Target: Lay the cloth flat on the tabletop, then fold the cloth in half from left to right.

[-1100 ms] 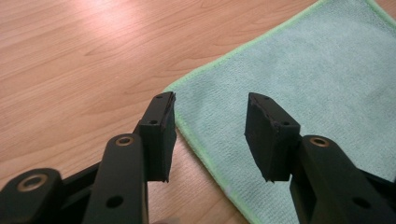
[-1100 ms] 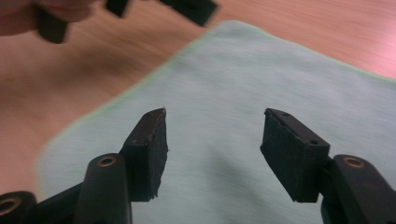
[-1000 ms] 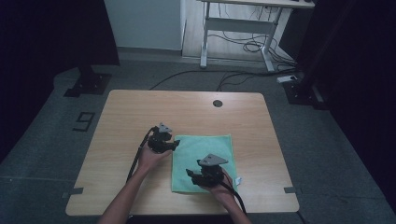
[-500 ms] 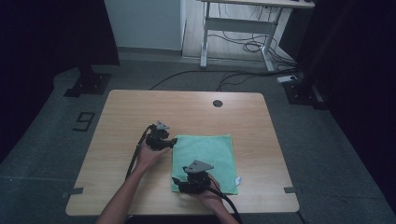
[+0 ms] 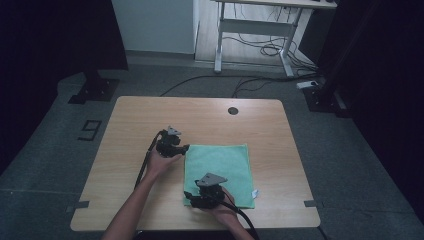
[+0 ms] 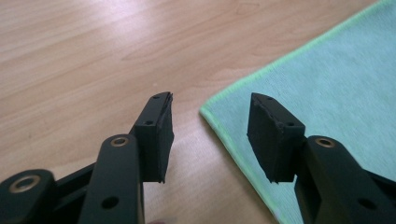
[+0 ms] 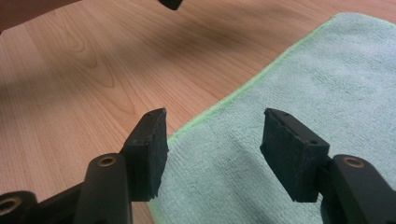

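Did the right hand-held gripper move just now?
Yes. The right hand-held gripper slid left along the near edge of the green cloth, from its near right part to its near left corner. The cloth stayed put.

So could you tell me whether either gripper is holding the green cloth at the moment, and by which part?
Nothing is held. The left gripper is open at a corner of the green cloth; the right gripper is open over its edge.
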The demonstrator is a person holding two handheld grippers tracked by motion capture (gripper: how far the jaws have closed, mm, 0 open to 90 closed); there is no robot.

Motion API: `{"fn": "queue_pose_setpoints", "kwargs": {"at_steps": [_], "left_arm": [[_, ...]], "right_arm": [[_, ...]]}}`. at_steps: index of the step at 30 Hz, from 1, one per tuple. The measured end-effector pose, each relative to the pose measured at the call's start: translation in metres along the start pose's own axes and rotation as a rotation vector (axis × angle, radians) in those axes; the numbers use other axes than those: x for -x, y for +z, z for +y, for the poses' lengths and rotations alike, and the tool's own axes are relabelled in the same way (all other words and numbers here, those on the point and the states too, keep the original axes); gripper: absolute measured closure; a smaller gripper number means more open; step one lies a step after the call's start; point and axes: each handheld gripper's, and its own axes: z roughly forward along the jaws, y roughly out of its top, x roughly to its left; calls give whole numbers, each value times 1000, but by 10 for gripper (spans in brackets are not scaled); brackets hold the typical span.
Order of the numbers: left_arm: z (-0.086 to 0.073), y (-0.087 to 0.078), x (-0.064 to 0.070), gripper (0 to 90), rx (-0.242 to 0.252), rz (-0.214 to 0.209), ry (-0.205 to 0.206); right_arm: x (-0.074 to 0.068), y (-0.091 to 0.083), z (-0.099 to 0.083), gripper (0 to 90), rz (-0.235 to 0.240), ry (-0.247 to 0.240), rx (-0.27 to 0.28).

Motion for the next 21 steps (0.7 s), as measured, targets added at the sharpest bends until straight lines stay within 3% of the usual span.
{"fn": "queue_pose_setpoints", "kwargs": {"at_steps": [10,15,16,21], "left_arm": [[3,24,0,500,-40,-11,0],[2,32,0,529,-50,8,-3],[0,37,-1,533,-68,17,-3],[0,37,-1,570,-62,17,-5]], "right_arm": [[-2,1,-3,425,17,-12,-14],[-10,1,-7,431,41,-29,-27],[-15,1,-9,429,53,-47,-40],[-23,2,-13,423,54,-85,-70]]}}
